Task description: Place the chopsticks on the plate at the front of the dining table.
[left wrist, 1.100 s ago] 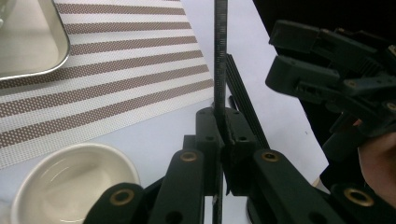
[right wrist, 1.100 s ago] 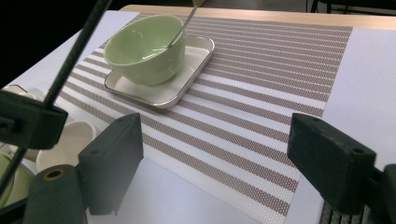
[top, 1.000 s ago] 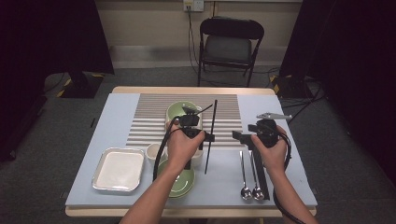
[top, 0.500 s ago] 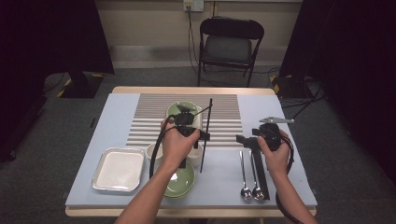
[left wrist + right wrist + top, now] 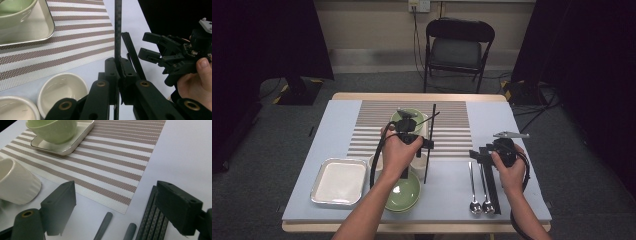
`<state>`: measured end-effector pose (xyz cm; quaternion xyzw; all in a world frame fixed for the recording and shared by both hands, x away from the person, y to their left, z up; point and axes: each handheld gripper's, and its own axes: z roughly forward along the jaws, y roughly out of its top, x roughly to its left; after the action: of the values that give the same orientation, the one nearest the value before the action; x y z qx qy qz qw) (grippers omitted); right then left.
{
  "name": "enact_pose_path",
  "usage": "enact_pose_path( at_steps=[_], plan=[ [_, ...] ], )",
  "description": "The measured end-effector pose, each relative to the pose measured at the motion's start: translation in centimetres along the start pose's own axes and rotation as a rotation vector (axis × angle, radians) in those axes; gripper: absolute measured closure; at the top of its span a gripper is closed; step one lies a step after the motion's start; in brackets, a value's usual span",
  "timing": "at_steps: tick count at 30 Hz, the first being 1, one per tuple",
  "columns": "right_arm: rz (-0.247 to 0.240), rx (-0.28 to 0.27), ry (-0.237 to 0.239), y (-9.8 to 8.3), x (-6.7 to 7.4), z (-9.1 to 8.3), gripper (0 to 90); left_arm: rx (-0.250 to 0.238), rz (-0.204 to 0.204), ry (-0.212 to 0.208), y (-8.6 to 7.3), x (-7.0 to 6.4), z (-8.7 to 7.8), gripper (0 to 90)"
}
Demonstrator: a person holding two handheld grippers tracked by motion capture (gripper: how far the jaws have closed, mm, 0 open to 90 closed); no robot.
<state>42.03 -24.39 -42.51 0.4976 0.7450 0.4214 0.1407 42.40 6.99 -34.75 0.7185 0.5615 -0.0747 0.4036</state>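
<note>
Since the earlier frames the left claw (image 5: 418,141) has carried the black stick (image 5: 430,142) toward the near side of the striped mat (image 5: 452,131), and the right claw (image 5: 481,155) has dropped lower over the cutlery. I read that as the stick being brought across to join the others at the right, not yet set down.

Left claw is pressed together on the stick (image 5: 117,37), gripping it near its lower part. Right claw is spread, holding nothing, its jaws standing either side of the spoon handles (image 5: 106,225) and the dark sticks (image 5: 150,220) lying on the tabletop (image 5: 512,125).

In the high view the stick's long axis runs nearly straight away from the person, far tip over the mat beside the green bowl (image 5: 408,118), near tip just right of the plate (image 5: 404,192). How steeply it tilts off the tabletop is hard to tell. It lies roughly parallel to the spoons (image 5: 472,187), well left of them.
</note>
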Motion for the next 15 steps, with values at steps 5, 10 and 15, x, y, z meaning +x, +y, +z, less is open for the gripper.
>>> enact_pose_path(
  at_steps=[5,10,15],
  plan=[
    [0.010,0.010,-0.006,-0.6,-0.6,0.0,16.4,0.004,0.000,-0.003,0.2,-0.1,-0.2,86.3],
    [0.019,0.017,-0.013,-1.2,-1.1,0.1,16.6,-0.003,-0.003,-0.004,0.3,-0.1,-0.5,86.3],
    [0.026,0.021,-0.020,-1.6,-1.5,0.1,16.6,-0.001,-0.007,-0.002,0.6,0.0,-0.8,86.3]
  ],
)
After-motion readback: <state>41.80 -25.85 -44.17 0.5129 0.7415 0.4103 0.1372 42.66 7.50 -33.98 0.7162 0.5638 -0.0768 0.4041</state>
